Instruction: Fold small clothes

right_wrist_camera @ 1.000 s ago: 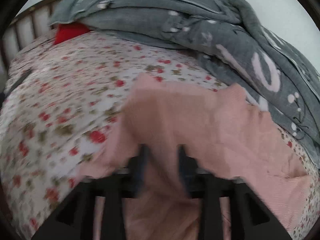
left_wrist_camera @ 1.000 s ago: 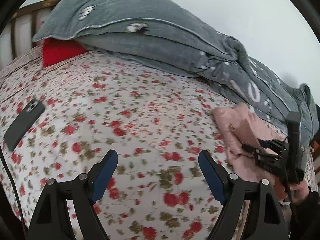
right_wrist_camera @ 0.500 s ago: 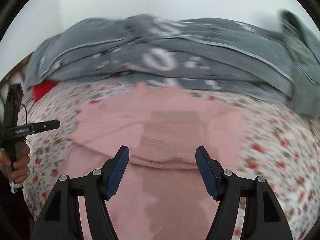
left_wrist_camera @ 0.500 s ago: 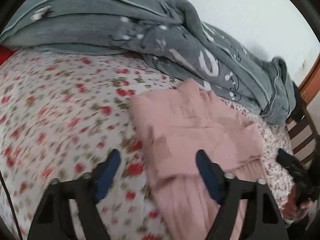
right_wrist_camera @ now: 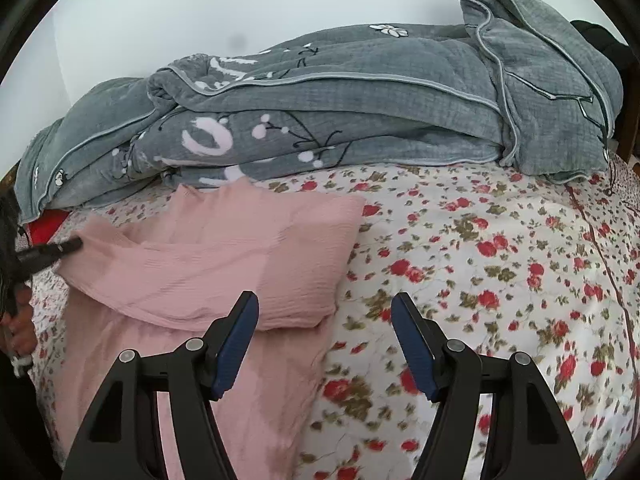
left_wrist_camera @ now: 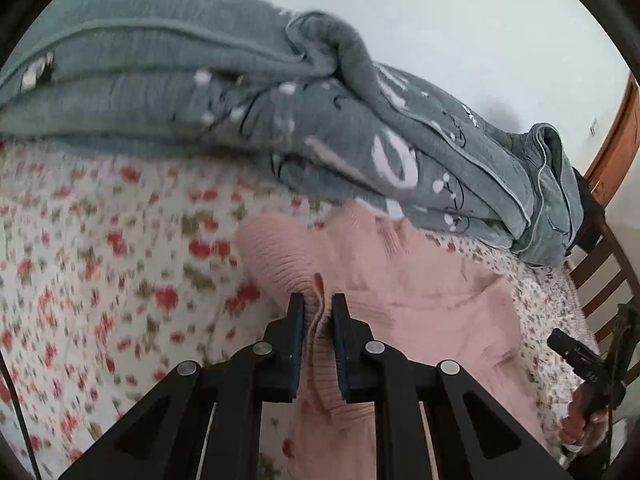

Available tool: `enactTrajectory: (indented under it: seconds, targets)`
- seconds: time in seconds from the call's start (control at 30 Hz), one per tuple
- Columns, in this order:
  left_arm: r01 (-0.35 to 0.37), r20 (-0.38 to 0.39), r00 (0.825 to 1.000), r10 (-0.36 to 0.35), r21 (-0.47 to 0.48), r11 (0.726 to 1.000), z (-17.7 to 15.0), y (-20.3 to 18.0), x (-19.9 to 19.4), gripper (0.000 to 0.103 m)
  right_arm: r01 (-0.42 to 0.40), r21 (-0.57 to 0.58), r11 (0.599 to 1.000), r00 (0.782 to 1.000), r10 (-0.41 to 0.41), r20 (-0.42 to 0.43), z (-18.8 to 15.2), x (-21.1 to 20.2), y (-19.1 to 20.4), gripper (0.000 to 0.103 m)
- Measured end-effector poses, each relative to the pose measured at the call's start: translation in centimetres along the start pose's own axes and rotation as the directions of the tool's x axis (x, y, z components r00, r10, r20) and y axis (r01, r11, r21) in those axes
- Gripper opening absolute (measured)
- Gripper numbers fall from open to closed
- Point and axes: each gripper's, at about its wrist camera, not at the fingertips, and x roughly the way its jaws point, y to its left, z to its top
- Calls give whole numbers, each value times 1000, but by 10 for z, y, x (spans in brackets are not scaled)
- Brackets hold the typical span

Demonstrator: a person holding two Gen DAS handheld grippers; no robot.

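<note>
left gripper [left_wrist_camera: 318,312]: was spread wide, now clenched on pink ribbed knit top [right_wrist_camera: 224,256] edge
right gripper [right_wrist_camera: 324,344]: released, spread wide
next: likely fold across

wall [right_wrist_camera: 200,8]: pale, bare | bed sheet [right_wrist_camera: 500,264]: floral | quilt [right_wrist_camera: 360,112]: grey

Open right hand-held gripper [right_wrist_camera: 325,340] over pink garment [right_wrist_camera: 224,264]

Soft, even daylight fills both views, with only faint shadows under the grey quilt [right_wrist_camera: 360,120]. The left-wrist view shows motion blur across the floral bedsheet [left_wrist_camera: 100,260], whereas the right-wrist view is sharp. Fisheye distortion bends both scenes, and dark vignetting fills the corners.
</note>
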Motion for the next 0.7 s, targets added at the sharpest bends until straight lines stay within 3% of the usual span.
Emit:
enactTrajectory:
  seconds: [0.1, 0.17, 0.27, 0.37, 0.43, 0.57, 0.7]
  targets:
    - [-73, -44, 996, 74, 24, 997, -4, -1, 15, 14, -21, 9, 1000, 1000, 21, -3, 2, 11, -2, 68]
    - [-106, -114, 988, 107, 13, 994, -14, 5, 26, 16, -30, 5, 1000, 1000, 30, -4, 1, 15, -1, 68]
    - [-115, -151, 982, 111, -20, 993, -27, 16, 22, 21, -40, -16, 999, 999, 40, -16, 0, 22, 3, 68]
    - [-129, -129, 983, 128, 1, 992, -28, 15, 13, 36, -53, -20, 998, 999, 53, -14, -1, 26, 5, 68]
    - [-127, -106, 986, 128, 14, 992, -25, 11, 10, 52, -62, -11, 998, 998, 62, -16, -1, 27, 5, 68]
    - [-124, -108, 986, 128, 48, 991, -19, 2, 19, 52, -66, 0, 998, 998, 66, -19, -3, 28, 5, 68]
    - [-134, -133, 981, 139, 46, 990, -21, 3, 31, 23, -58, 3, 998, 998, 58, -26, -5, 29, 3, 68]
